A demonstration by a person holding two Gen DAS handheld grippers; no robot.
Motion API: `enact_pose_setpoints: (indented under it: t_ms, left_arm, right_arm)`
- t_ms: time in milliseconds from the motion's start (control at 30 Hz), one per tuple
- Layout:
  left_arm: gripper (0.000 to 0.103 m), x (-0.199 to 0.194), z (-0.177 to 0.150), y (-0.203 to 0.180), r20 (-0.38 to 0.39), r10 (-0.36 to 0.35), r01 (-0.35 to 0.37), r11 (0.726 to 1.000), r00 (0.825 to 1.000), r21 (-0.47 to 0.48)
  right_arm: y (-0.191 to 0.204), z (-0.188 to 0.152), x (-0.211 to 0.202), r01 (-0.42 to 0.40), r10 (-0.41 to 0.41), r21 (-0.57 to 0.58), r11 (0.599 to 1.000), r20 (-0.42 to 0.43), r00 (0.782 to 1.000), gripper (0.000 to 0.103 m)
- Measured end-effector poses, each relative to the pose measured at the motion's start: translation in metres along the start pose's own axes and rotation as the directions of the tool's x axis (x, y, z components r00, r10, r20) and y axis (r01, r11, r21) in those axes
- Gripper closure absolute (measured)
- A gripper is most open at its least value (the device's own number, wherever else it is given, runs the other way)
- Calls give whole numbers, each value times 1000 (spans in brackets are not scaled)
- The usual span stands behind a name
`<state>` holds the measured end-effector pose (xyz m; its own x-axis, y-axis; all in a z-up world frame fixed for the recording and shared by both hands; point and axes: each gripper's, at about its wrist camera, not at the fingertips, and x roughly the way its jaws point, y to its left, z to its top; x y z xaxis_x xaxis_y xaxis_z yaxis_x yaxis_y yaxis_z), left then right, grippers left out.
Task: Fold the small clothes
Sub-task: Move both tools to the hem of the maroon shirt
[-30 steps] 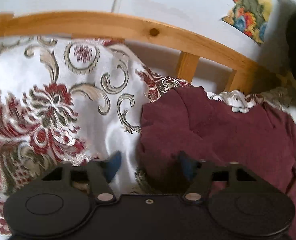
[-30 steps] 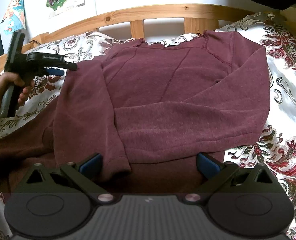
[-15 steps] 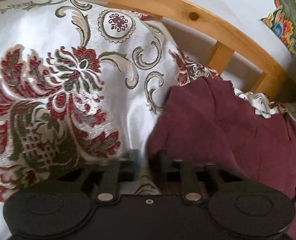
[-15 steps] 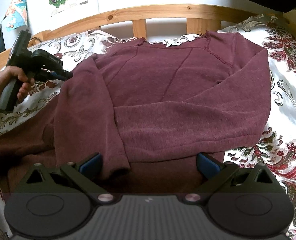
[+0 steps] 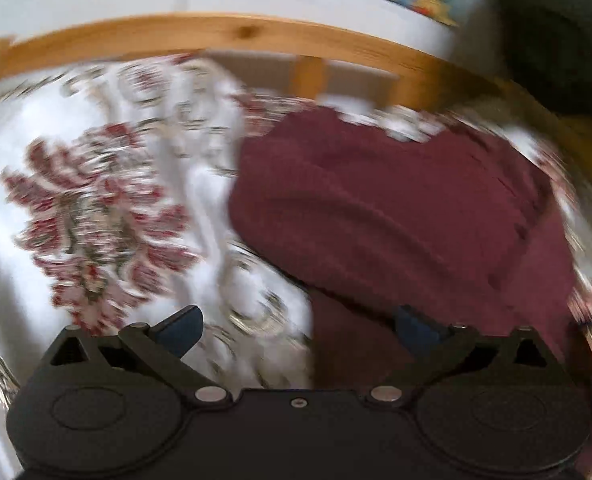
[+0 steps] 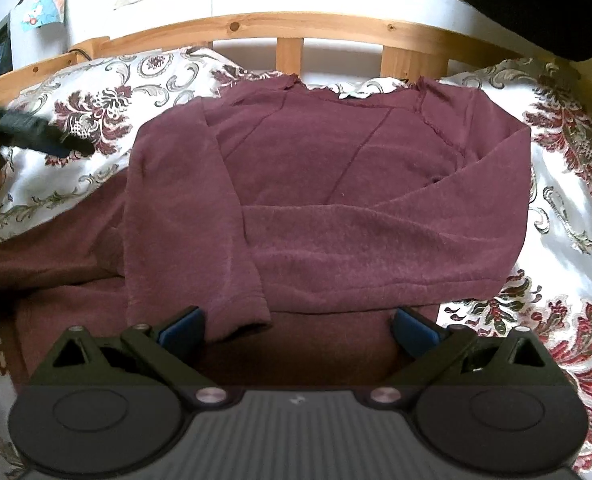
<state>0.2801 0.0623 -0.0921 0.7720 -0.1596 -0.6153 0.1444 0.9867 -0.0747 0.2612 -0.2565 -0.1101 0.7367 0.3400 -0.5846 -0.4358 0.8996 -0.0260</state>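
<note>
The maroon sweater [image 6: 336, 184] lies flat on the floral bedspread [image 6: 568, 208], sleeves folded across its front. The right hand-held gripper [image 6: 298, 326] hovers spread wide over its hem; the left hand-held gripper [image 5: 298, 326], also spread and empty, straddles the sweater's left edge.

Both tongs, left [image 5: 298, 326] and right [image 6: 298, 326], are matte black with blue fingertip pads, silver pivot screws and round discs.

Left wrist cam: low, close over bed [image 5: 107, 208], facing headboard [image 5: 223, 36], blurred. Right wrist cam: further back, facing same headboard [image 6: 287, 24]. Both share sweater [image 5: 396, 208] [image 6: 336, 184].
</note>
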Motion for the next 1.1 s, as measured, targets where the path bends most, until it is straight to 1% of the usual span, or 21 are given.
enact_pose_setpoints:
  t_ms: [67,133,200,300,333,433,533,567,633,700,800,867,967,1100]
  left_arm:
    - [1,-13,-11,-12,-3,-46,46,996,999,80]
    - [1,-24,-22,-24,-12,-86,87,985,996,150]
    - [1,-34,-33,-32,-31,-129,133,973,991,189]
    - [1,-46,-47,-40,-65,-200,210,951,978,226]
    - [1,-50,-52,-42,-80,-224,237,940,971,244]
    - [1,-58,-64,-46,-125,-259,285,910,958,300]
    - [1,-59,-75,-49,-172,-242,289,889,955,355]
    - [1,-60,-78,-49,-180,-234,286,886,955,365]
    - [1,-58,-82,-48,-199,-226,286,887,953,361]
    - [1,-57,-85,-47,-213,-239,301,892,947,338]
    - [1,-57,-89,-50,-215,-221,287,889,951,356]
    - [1,-57,-90,-55,-220,-204,278,877,954,393]
    - [1,-55,-92,-61,-229,-184,270,855,956,442]
    - [1,-53,-95,-65,-232,-156,254,833,960,491]
  right_arm:
    - [4,2,-11,9,-9,6,1000,13,1000,0]
    - [10,3,-23,19,-19,4,1000,25,999,0]
    - [17,3,-34,32,-32,-8,999,18,999,0]
    - [29,0,-48,44,-46,-60,997,-34,998,0]
    - [34,-2,-52,45,-49,-84,995,-51,997,0]
    - [48,-11,-62,46,-61,-153,987,-99,993,0]
    - [62,-16,-65,36,-67,-216,976,-137,988,0]
    - [66,-17,-65,27,-64,-233,972,-153,986,0]
    - [74,-20,-62,7,-58,-266,964,-183,981,0]
    - [84,-24,-58,-16,-53,-316,949,-210,976,0]
    - [97,-30,-50,-37,-59,-376,926,-239,969,0]
    - [102,-32,-46,-39,-67,-398,917,-249,966,0]
    - [105,-34,-47,-47,-59,-413,909,-239,969,0]
    - [105,-37,-42,-75,-36,-404,912,-260,965,0]
